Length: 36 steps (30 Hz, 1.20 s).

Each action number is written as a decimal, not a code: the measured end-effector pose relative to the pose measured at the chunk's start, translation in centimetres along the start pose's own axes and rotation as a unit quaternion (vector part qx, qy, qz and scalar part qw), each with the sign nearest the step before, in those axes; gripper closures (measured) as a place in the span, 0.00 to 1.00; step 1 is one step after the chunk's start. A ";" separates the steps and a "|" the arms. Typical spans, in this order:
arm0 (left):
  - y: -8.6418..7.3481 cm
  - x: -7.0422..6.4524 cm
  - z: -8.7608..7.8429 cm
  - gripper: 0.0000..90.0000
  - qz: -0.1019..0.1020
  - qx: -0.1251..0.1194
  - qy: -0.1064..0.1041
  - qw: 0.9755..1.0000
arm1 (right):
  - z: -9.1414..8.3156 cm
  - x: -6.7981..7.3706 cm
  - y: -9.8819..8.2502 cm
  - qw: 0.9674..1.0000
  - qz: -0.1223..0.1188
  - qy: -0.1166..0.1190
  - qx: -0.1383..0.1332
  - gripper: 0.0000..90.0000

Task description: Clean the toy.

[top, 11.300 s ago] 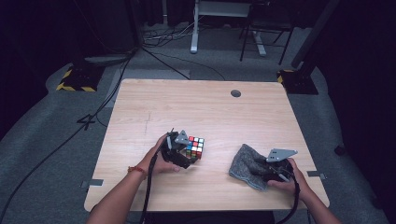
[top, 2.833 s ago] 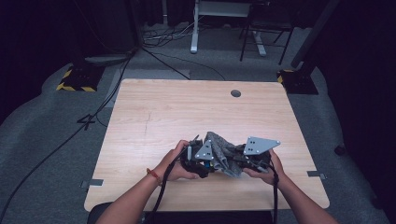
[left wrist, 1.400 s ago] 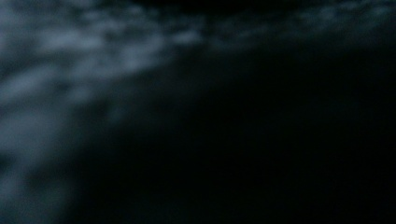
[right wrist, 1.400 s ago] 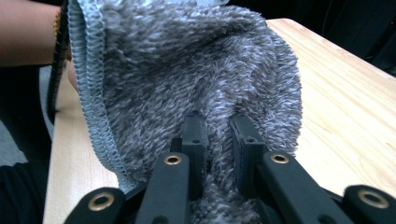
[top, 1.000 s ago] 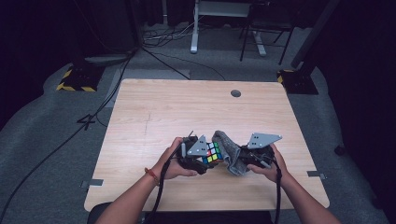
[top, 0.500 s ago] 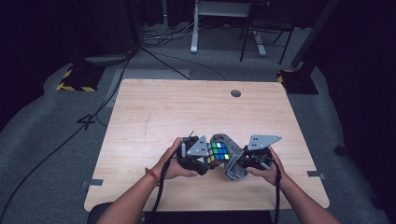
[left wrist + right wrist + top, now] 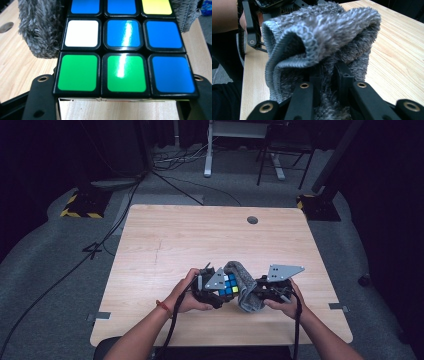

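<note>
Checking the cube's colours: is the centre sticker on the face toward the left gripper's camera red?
No, the centre sticker of the cube is blue.

Readable text: none in any view.
Cube (image 7: 125, 50): plain blue, green, white and yellow stickers; no letters, numbers or logo legible.
Cloth (image 7: 324, 32): grey pile, no tag or label seen.
Surface (image 7: 200, 240): bare wood grain, no print or markings.
Floor stands (image 7: 80, 206): yellow-and-black hazard stripes at the base; a warning pattern, no wording.
Grey plates on the tongs (image 7: 285, 271): blank, no numbers or brand readable.
</note>
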<state>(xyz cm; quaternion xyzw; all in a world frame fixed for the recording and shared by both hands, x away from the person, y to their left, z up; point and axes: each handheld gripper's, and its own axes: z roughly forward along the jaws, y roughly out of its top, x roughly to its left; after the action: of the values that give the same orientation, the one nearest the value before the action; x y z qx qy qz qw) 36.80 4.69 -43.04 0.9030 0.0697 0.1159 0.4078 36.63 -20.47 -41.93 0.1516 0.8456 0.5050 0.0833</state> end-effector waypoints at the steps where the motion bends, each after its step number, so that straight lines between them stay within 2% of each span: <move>1: 0.0 0.1 0.0 0.36 -0.003 -0.001 -0.005 1.000 | 0.0 0.0 0.0 1.000 0.000 0.000 0.000 0.88; 4: -0.1 0.2 0.0 0.36 -0.010 -0.008 -0.010 1.000 | -0.1 0.1 0.2 1.000 -0.008 -0.005 0.001 0.88; 6: 0.0 0.1 -0.2 0.36 -0.006 -0.015 -0.009 1.000 | -0.2 0.2 0.2 1.000 -0.014 -0.008 0.007 0.88; 9: 0.1 0.0 -0.5 0.37 -0.001 -0.023 -0.003 1.000 | 0.2 0.2 -0.2 0.999 -0.016 -0.011 0.028 0.88; 12: 0.1 0.2 -0.8 0.37 -0.004 -0.034 -0.001 0.999 | 1.2 -0.1 -0.9 0.997 -0.017 -0.018 0.067 0.88; 14: 0.1 0.3 -0.9 0.37 -0.006 -0.034 0.001 0.999 | 1.6 -0.1 -1.2 0.997 -0.013 -0.015 0.074 0.88; 19: -0.2 0.5 -0.5 0.37 -0.010 -0.022 -0.004 1.000 | 0.7 0.4 -0.7 0.998 -0.027 -0.021 0.058 0.88; 21: -0.4 0.4 0.0 0.37 -0.013 -0.010 -0.003 1.000 | 0.2 0.4 -0.6 0.999 -0.019 -0.008 0.037 0.87; 23: -0.5 0.1 0.5 0.37 -0.011 -0.003 -0.013 1.000 | -0.1 0.5 -0.4 0.999 -0.024 -0.008 0.027 0.87; 25: -0.7 -0.1 0.8 0.36 -0.015 0.006 -0.013 1.000 | 0.1 0.6 -0.3 0.999 -0.032 -0.012 0.034 0.87; 28: -0.9 0.1 0.9 0.36 -0.032 0.002 -0.033 0.999 | 0.7 0.4 -0.8 0.999 -0.022 -0.003 0.039 0.88; 31: -1.1 0.5 1.2 0.36 -0.062 -0.015 -0.065 0.996 | 0.8 0.5 -0.9 0.998 -0.030 -0.014 0.046 0.88; 36: -1.1 0.6 1.4 0.35 -0.074 -0.014 -0.070 0.995 | 0.9 0.5 -1.1 0.998 -0.027 -0.019 0.048 0.88</move>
<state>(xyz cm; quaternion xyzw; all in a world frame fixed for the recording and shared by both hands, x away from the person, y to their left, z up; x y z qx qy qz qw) 37.72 4.59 -44.67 0.8954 0.1059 0.0225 0.4320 36.29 -20.03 -43.32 0.1420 0.8707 0.4589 0.1056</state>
